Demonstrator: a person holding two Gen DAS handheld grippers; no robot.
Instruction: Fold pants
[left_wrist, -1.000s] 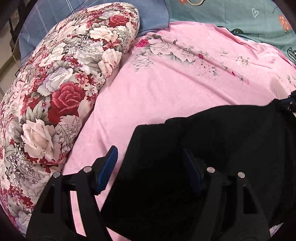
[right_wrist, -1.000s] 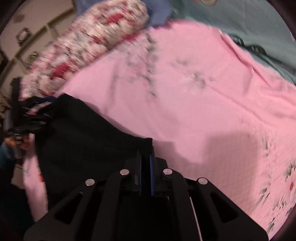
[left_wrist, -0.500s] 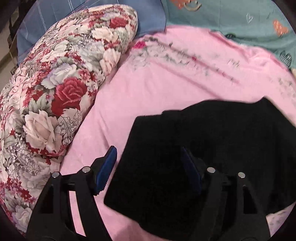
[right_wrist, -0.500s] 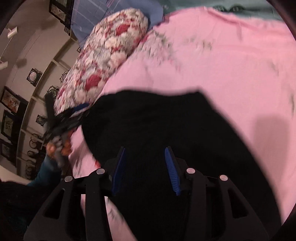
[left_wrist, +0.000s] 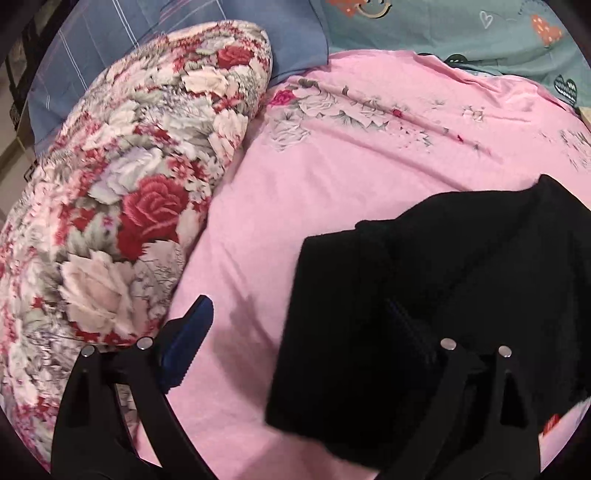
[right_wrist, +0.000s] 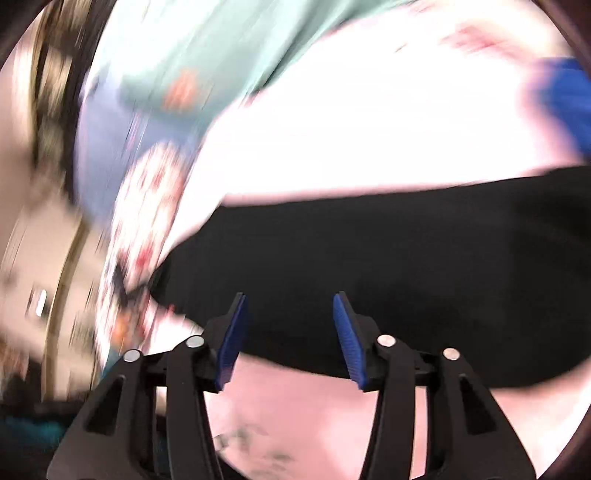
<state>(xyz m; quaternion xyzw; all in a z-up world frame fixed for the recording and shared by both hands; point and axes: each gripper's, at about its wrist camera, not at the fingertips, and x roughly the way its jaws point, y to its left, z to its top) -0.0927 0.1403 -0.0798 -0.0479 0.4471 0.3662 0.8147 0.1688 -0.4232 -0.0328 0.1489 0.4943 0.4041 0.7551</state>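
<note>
Both jaws open: left gripper (left_wrist: 295, 328), right gripper (right_wrist: 290, 332). Black pants (left_wrist: 424, 306) folded, soft, flat on smooth pink sheet (left_wrist: 351, 166).

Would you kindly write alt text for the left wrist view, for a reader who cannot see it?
Black pants, folded into a compact stack, lie on a pink floral bedsheet, with the open left gripper hovering just above their near edge. A rose-patterned quilt roll lies to the left; blue and teal bedding sits behind.

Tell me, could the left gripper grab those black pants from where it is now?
Probably yes. The left gripper is open, the black pants lie folded on the pink sheet partly between its fingers, and nothing blocks them.
</note>
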